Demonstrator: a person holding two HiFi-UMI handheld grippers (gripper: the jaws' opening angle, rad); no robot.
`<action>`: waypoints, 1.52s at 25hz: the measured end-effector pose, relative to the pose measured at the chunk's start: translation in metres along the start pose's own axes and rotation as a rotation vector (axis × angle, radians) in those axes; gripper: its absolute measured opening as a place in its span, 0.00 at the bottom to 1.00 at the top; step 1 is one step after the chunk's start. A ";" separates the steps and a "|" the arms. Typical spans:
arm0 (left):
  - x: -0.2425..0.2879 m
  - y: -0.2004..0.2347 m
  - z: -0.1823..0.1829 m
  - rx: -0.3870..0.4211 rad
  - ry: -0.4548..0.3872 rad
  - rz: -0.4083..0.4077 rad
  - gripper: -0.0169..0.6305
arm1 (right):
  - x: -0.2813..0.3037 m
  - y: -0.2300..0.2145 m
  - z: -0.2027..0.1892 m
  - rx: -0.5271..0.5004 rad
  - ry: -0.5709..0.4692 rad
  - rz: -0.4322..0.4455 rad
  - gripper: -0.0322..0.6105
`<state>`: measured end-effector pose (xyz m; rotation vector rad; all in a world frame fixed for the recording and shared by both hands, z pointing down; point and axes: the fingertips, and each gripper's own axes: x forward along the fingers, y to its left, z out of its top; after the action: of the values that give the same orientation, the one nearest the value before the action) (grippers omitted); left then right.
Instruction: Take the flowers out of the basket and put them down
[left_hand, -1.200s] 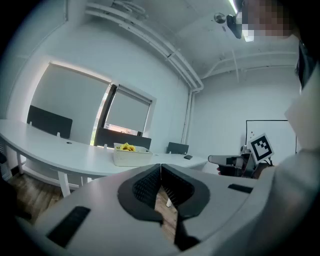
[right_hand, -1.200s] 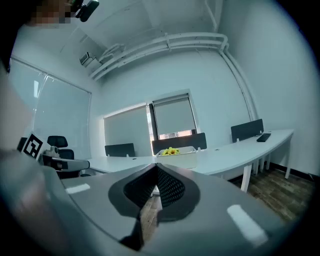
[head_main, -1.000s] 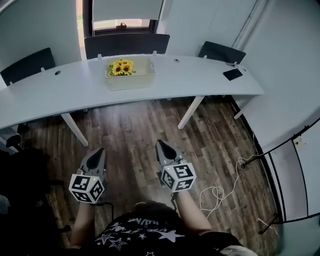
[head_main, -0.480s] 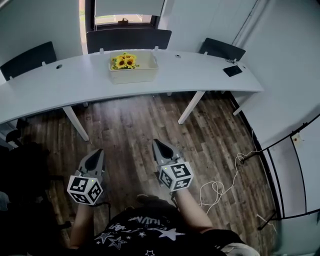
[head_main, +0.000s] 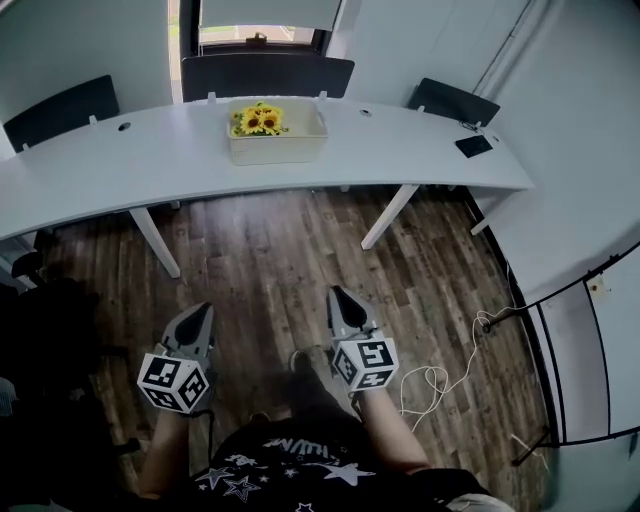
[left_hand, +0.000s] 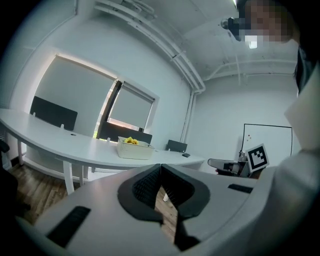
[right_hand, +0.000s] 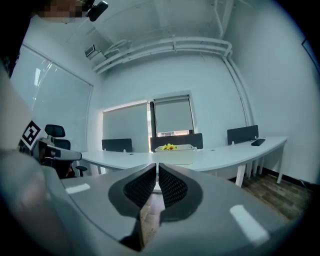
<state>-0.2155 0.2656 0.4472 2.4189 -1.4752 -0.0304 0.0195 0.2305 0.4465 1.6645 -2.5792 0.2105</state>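
Note:
A bunch of yellow sunflowers lies in a cream rectangular basket on the long white desk, far ahead of me. Both grippers hang low over the wooden floor, well short of the desk. My left gripper is shut and holds nothing. My right gripper is shut and empty too. In the left gripper view the basket with the flowers shows small beyond the tips. In the right gripper view the basket and flowers stand straight ahead above the tips.
Dark chairs stand behind the desk. A black flat device lies on its right end. White cable loops on the floor at the right, by a glass partition. A dark office chair is at my left.
The view has shifted a little: the desk and basket now sit slightly further right and closer. Both grippers stayed shut; the right one has moved slightly right.

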 end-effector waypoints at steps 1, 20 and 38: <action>0.007 0.000 -0.001 0.010 0.009 -0.002 0.04 | 0.007 -0.005 -0.002 -0.004 0.000 -0.005 0.05; 0.173 -0.005 0.029 -0.024 0.012 0.082 0.04 | 0.127 -0.134 0.018 0.047 0.013 0.075 0.06; 0.236 -0.033 0.050 -0.020 -0.018 0.183 0.04 | 0.169 -0.193 0.031 0.093 0.001 0.222 0.06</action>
<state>-0.0850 0.0617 0.4234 2.2640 -1.6894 -0.0259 0.1258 -0.0044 0.4525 1.3992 -2.7920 0.3470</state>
